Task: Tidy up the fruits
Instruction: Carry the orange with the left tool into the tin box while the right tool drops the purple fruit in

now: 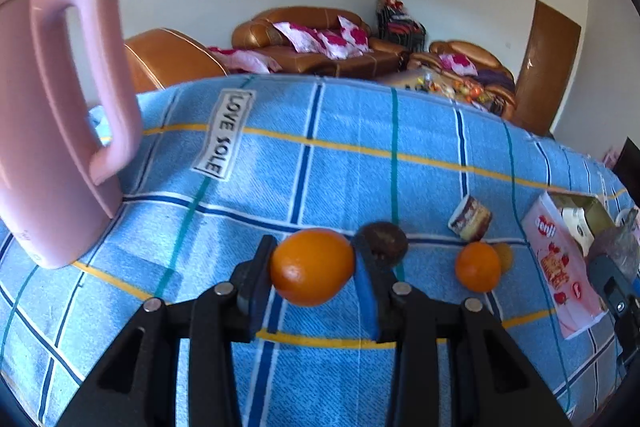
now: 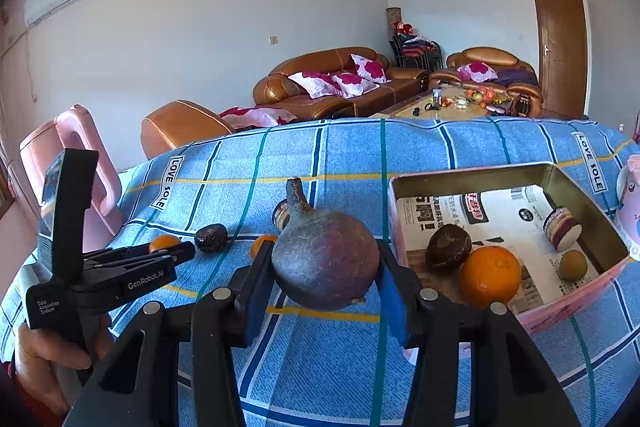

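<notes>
My left gripper (image 1: 313, 269) is shut on an orange (image 1: 312, 267) just above the blue checked cloth (image 1: 344, 167). A dark brown fruit (image 1: 384, 241) lies right behind it, and a second orange (image 1: 477, 267) sits to the right. My right gripper (image 2: 325, 273) is shut on a dark pomegranate (image 2: 324, 263) with a long neck, held left of the pink tin box (image 2: 568, 301). The box holds a brown fruit (image 2: 448, 247), an orange (image 2: 490, 277), a small brown fruit (image 2: 573, 265) and a small jar (image 2: 562, 229). The left gripper also shows in the right wrist view (image 2: 176, 251).
A pink jug (image 1: 52, 131) stands at the table's left. A small jar (image 1: 470, 218) lies on the cloth near the pink box (image 1: 560, 259). A dark fruit (image 2: 211, 237) and an orange (image 2: 260, 245) lie on the cloth. Brown sofas stand behind the table.
</notes>
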{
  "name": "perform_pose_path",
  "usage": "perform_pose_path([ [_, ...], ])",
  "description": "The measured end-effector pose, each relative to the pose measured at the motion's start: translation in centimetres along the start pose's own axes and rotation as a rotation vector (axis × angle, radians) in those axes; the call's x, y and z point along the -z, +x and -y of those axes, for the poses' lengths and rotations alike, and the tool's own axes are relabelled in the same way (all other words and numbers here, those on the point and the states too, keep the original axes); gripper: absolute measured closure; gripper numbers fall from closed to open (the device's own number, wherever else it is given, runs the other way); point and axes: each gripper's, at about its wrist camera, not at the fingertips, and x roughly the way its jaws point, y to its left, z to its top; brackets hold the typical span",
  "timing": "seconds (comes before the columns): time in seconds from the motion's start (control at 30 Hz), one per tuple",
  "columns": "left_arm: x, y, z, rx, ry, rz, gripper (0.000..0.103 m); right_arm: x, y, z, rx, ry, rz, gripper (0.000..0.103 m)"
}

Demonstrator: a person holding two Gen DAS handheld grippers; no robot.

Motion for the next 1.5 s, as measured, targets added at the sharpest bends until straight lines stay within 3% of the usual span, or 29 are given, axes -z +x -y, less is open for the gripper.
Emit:
perform_pose_path([
  [0.07,-0.1,-1.0,-0.2,-0.028,-0.01,0.074,0.064,-0.2,-0.6,-0.2,0.045,-0.039,0.052,0.052],
  [0.17,-0.1,-1.8,0.1,-0.055,0.003,0.125,0.064,-0.4,-1.4,-0.5,0.109,-0.09,0.117,0.052],
  [0.37,-0.6,-2.8,1.7,-0.101,0.055,0.19,0.064,-0.4,-1.6,-0.8,0.126,-0.121,0.133,0.052],
  [0.83,0.5,-4.2,4.1,-0.125,0.097,0.225,0.064,-0.2,-1.9,-1.0,0.132,-0.134,0.13,0.052],
  [1.5,1.8,-5.2,7.3,-0.128,0.125,0.229,0.064,0.2,-3.2,1.6,0.154,-0.119,0.123,0.052],
])
